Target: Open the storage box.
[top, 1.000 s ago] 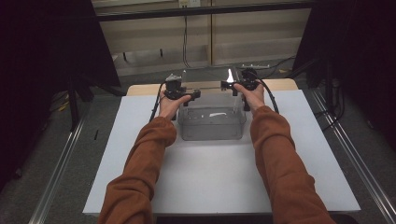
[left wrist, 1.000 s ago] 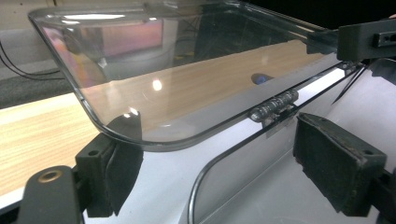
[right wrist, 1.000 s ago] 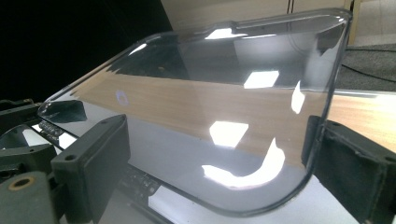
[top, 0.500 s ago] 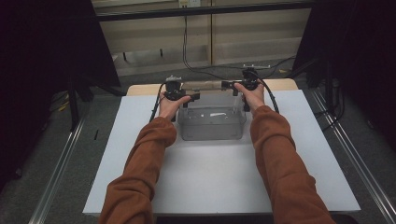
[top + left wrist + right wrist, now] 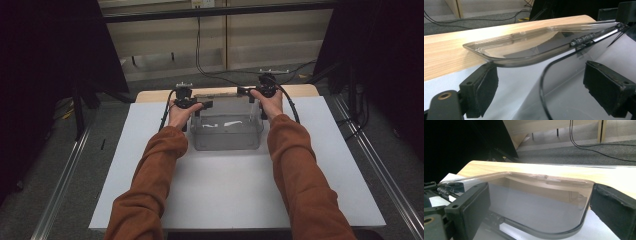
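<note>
Lid [image 5: 524, 50] of clear box [image 5: 226, 132] lies between both tools [image 5: 200, 106] [image 5: 248, 91], jaws open, left just widened.

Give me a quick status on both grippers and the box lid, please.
Left gripper open, right gripper open. Clear plastic hinged lid of transparent box swung back, between the fingers, ungripped. Nothing obstructing.

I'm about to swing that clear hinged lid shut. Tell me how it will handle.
The clear lid looks thin and moulded, so probably light and slightly flexible. Its glossy surface may slip on pads. Hinged along one edge, it should pivot, and may drop if let go.
</note>
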